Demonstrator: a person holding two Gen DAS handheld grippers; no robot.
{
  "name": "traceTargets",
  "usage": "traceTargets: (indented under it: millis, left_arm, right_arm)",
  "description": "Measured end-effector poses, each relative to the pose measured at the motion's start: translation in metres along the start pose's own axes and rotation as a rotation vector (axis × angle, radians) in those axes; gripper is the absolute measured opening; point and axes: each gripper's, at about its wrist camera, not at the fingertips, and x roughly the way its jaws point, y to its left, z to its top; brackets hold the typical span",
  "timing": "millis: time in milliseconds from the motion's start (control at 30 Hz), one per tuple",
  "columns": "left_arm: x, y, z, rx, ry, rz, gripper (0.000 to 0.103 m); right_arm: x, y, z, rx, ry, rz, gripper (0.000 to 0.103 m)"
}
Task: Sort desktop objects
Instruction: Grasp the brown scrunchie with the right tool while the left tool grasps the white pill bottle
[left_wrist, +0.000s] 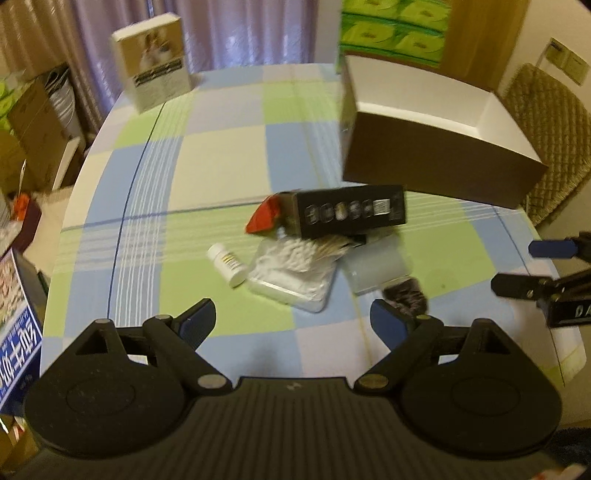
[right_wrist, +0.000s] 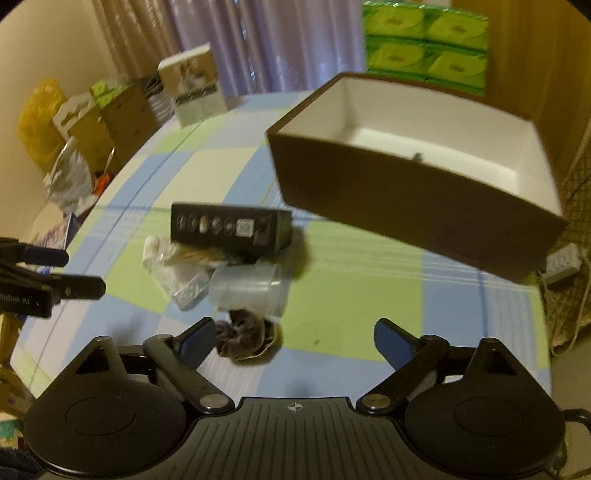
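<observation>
Nearest the lens, left wrist view: left gripper (left_wrist: 293, 321), matte black plastic with blue pads, fingers spread wide and grasping nothing, hovering above a table (left_wrist: 221, 155) covered in a smooth checked cloth of pale blue, green and cream.

Items on the cloth, left to right in that view:
- Small white bottle (left_wrist: 226, 264), cylindrical, lying on its side, just beside the next item.
- Clear plastic packet (left_wrist: 295, 275), flat and squarish with rounded corners, holding white cotton-like stuff (contents blurred).
- Black carton (left_wrist: 343, 216), long and rectangular, a row of small pictures on its face and a red flap open at its left end; it rests partly on the packet.
- Translucent cup (left_wrist: 376, 267), frosted plastic, tipped on its side, touching the packet.
- Dark crumpled lump (left_wrist: 406, 297), fuzzy-looking, just in front of the cup and near the left gripper's right pad.
- Large brown box (left_wrist: 436, 162), cardboard, open-topped with a white lining, behind the cluster toward the table's right edge.
- Right gripper (left_wrist: 517, 269), entering at the far right edge, its two fingers apart.

Right wrist view: right gripper (right_wrist: 295, 341) likewise released and wide, empty, the dark lump (right_wrist: 243, 338) beside its left pad. White-and-tan printed carton (right_wrist: 194, 86) stands upright at the table's far left corner.
</observation>
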Motion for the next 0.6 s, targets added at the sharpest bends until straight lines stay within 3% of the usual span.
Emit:
traceTargets:
  millis: [233, 600]
  left_arm:
    - [0.011, 0.018, -0.003, -0.032, 0.016, 0.018, 0.088]
    - [0.036, 0.050, -0.004, -0.092, 0.052, 0.061, 0.088]
  right_arm:
    - [0.035, 0.018, -0.003, -0.048, 0.054, 0.026, 0.070]
    - [0.088, 0.039, -0.011, -0.082, 0.127, 0.017, 0.067]
